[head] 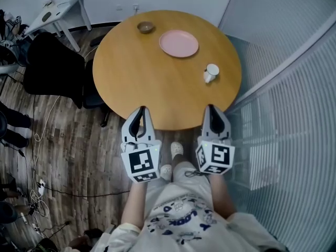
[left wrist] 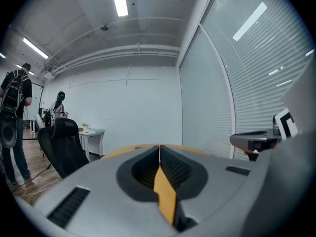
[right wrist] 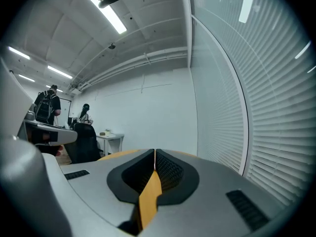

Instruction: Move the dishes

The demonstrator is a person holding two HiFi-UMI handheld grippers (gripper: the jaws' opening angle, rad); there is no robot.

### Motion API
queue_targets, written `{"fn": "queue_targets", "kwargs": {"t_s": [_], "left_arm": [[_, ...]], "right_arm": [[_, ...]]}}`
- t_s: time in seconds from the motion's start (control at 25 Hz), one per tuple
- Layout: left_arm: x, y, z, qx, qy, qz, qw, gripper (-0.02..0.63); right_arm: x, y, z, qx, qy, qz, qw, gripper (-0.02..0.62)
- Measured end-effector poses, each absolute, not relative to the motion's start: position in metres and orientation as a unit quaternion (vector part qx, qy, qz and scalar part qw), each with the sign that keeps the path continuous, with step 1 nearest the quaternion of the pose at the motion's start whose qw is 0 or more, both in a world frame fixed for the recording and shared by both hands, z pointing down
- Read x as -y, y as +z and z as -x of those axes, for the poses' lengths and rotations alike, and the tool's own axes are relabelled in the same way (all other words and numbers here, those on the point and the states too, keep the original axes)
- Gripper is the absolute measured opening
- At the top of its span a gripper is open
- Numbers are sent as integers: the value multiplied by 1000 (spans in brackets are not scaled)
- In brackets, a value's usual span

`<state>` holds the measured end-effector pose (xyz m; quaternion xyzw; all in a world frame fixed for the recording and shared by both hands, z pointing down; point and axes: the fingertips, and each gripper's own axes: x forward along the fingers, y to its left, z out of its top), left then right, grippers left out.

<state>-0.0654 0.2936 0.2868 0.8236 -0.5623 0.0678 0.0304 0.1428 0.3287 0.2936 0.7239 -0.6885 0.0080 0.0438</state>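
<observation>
On the round wooden table [head: 147,77] lie a pink plate [head: 179,43] at the far side, a small brown bowl [head: 145,27] at the far edge left of it, and a white cup [head: 211,73] tipped on its side at the right. My left gripper [head: 140,109] hovers at the table's near edge, shut and empty. My right gripper [head: 211,107] is level with it at the near right edge, also shut with nothing in it. In both gripper views the jaws meet with only the table's rim [left wrist: 143,147] and the far wall beyond.
A black office chair [head: 52,70] stands left of the table, with a white side table [head: 58,12] behind it. A glass partition with blinds [head: 283,88] runs close along the right. Cables [head: 39,140] trail over the wooden floor. People stand far left in the room [left wrist: 15,117].
</observation>
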Motion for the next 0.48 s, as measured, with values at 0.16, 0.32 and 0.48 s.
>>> {"fn": "queue_targets", "kwargs": {"t_s": [0.16,0.32,0.48], "left_arm": [[-274,291,63,563,73,-822,34,8],[-246,298,56,563,77,-822,38,8],[-213,301,48,562,81,-822,48,8]], "right_arm": [[-309,296,-148,687,11,-725,48,11],[-281,305,-153,689,18,-723,51,11],[-246,305,-160,689,24,-722,54,11]]}}
